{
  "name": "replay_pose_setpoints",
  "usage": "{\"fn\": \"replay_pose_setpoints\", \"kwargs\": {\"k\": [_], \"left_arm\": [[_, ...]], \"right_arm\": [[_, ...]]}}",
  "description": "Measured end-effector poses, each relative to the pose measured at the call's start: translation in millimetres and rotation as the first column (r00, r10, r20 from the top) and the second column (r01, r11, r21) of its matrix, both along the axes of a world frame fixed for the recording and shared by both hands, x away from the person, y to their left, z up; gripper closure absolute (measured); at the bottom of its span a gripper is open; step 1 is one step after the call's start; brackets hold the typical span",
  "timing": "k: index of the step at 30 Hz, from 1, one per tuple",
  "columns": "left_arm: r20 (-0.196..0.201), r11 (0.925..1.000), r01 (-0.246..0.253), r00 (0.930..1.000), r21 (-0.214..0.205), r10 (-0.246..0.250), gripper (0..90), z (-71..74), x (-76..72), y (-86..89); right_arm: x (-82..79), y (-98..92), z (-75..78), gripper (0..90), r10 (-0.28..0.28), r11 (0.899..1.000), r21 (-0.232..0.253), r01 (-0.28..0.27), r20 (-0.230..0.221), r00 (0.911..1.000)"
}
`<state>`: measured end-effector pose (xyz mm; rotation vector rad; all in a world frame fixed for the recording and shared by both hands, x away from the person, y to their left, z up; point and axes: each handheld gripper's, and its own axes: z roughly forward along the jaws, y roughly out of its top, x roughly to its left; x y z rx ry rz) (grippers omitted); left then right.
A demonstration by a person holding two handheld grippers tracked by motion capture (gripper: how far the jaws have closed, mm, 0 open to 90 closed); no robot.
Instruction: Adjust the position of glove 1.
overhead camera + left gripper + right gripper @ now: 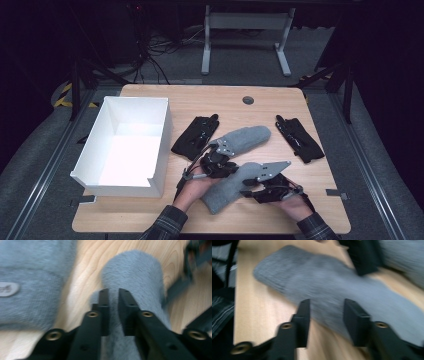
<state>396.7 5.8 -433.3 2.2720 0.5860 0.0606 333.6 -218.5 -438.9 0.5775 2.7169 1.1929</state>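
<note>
White box (162,131) holds nothing

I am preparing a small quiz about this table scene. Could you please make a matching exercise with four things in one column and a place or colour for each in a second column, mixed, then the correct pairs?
Things:
1. white box
2. near grey mitten
3. far grey mitten
4. right black glove

Places:
A. far right of the table
B. under both tongs, nearest the person
C. left side of the table
D. table middle, just beyond the left tongs

Pairs: 1-C, 2-B, 3-D, 4-A
</note>
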Motion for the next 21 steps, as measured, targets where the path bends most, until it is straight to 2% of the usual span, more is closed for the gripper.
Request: {"fn": "replay_pose_setpoints", "kwargs": {"k": [2,4,5,8,10,11,13,15,19,21], "left_arm": [[0.029,0.9997,-0.023,0.9993,0.011,0.023,64.6,2.9,1.4,5.5],[0.044,0.9992,-0.038,0.9983,0.016,0.037,60.5,5.6,4.3,10.0],[0.051,0.9987,-0.05,0.9975,0.01,0.05,57.8,6.3,5.5,12.0],[0.059,0.9978,-0.062,0.9964,0.024,0.06,51.3,10.3,13.3,14.2],[0.067,0.9976,-0.065,0.9957,0.024,0.063,48.7,12.0,16.3,14.0],[0.072,0.9977,-0.065,0.9953,0.017,0.064,48.7,14.3,20.6,13.6],[0.071,0.9975,-0.071,0.995,0.009,0.07,44.4,17.4,28.6,10.0],[0.077,0.9975,-0.07,0.9947,0.014,0.068,41.0,19.1,36.2,6.5],[0.095,0.9978,-0.059,0.9939,0.028,0.057,35.7,19.0,55.5,-3.0],[0.095,0.998,-0.054,0.9942,0.032,0.051,31.7,18.9,62.9,-6.6]], "right_arm": [[0.2,-17.8,-1.6,44.5,-0.071,0.997,0.0,0.071,0.006,0.9975],[-0.5,-29.4,-4.1,38.5,-0.116,0.993,-0.008,0.116,0.005,0.9933],[-0.9,-36.0,-5.8,32.7,-0.145,0.989,-0.014,0.145,0.005,0.9894],[-0.6,-59.5,-12.6,26.7,-0.236,0.971,-0.024,0.236,0.005,0.9717],[0.2,-69.7,-14.7,23.4,-0.275,0.961,-0.023,0.275,-0.001,0.9615],[0.2,-69.7,-14.7,23.4,-0.275,0.961,-0.023,0.275,-0.001,0.9615],[0.2,-81.1,-17.3,19.6,-0.324,0.946,-0.032,0.324,0.018,0.946],[1.2,-88.4,-19.7,17.2,-0.352,0.935,-0.029,0.353,0.032,0.9353],[3.7,-97.9,-21.9,16.2,-0.389,0.921,-0.018,0.39,0.033,0.9205],[5.6,-99.7,-23.7,16.2,-0.396,0.918,-0.015,0.396,0.028,0.9179]]}}
